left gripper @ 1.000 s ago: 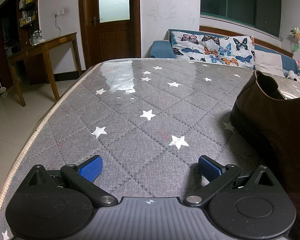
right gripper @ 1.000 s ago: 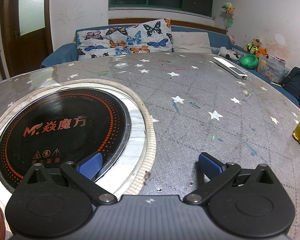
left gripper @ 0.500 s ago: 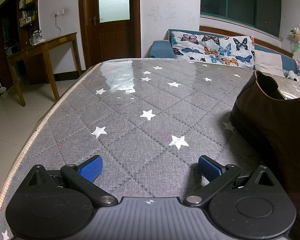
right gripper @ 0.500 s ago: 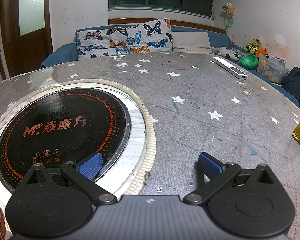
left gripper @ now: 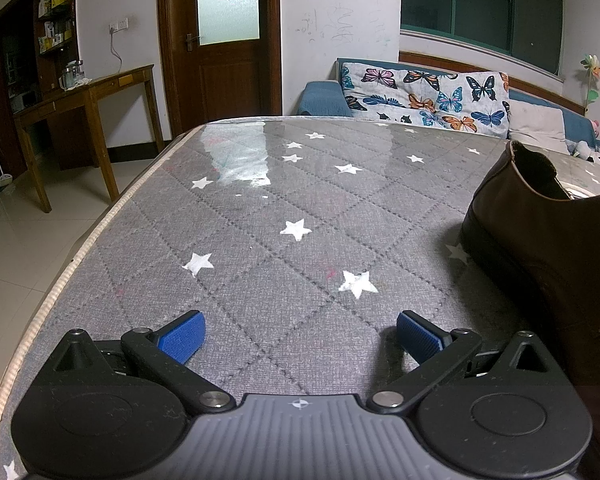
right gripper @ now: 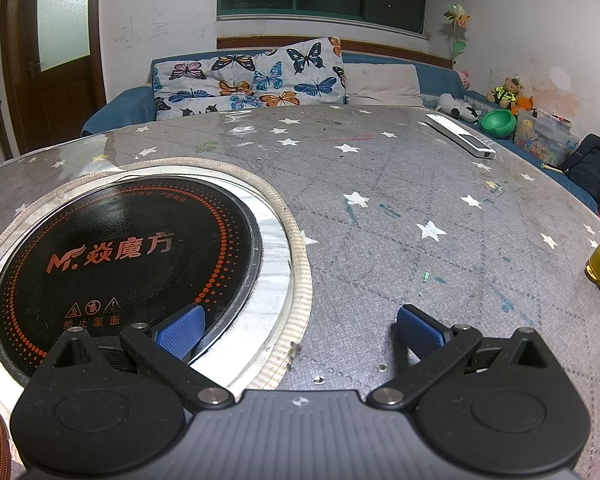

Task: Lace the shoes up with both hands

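A home living room. Sofa point(right gripper: 380, 84) with butterfly cushions point(right gripper: 256, 76) at 12 o'clock. Toys point(right gripper: 508, 94) at 2 o'clock, door point(left gripper: 220, 40) at 11.

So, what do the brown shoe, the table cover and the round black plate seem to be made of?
The brown shoe looks like matte leather, with a metal eyelet; it could also be imitation leather. The table cover seems to be grey quilted fabric with stitched diamonds, and the glare suggests a clear film on top. The round black plate looks like glossy glass or ceramic, since it reflects light.
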A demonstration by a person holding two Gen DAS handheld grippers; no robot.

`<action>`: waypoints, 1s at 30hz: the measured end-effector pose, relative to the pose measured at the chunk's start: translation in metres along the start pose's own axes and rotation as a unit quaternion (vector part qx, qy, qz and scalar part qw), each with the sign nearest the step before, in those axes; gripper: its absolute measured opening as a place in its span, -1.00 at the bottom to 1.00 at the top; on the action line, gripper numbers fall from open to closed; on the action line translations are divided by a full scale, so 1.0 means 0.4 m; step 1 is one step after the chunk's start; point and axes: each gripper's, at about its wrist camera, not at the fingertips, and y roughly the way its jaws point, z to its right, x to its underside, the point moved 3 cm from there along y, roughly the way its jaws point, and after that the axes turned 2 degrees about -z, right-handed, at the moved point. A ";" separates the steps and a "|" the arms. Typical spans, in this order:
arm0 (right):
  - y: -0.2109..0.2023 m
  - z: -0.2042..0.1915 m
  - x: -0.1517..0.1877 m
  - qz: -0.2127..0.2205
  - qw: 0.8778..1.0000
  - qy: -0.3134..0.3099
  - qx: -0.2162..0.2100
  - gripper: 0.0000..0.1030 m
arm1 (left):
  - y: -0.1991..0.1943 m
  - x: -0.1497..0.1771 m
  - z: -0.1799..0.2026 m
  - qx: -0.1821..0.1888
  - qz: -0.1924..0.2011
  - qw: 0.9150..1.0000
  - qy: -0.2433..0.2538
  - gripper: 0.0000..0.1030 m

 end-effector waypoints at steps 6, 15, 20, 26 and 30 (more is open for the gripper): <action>0.001 0.000 -0.001 -0.001 1.000 -0.001 0.001 1.00 | 0.000 0.000 0.000 0.000 0.000 1.000 0.000 1.00; 0.001 0.000 -0.002 -0.001 1.000 -0.001 0.001 1.00 | -0.001 -0.001 0.001 0.000 0.000 1.000 -0.001 1.00; 0.000 0.000 -0.002 -0.001 1.000 -0.001 0.001 1.00 | -0.002 -0.001 0.003 0.001 0.000 1.000 -0.001 1.00; 0.000 0.000 -0.002 -0.001 1.000 -0.001 0.001 1.00 | -0.003 -0.001 0.011 0.000 0.000 1.000 -0.001 1.00; 0.001 -0.001 -0.003 -0.001 1.000 -0.002 0.001 1.00 | -0.002 -0.001 -0.002 0.001 0.000 1.000 -0.001 1.00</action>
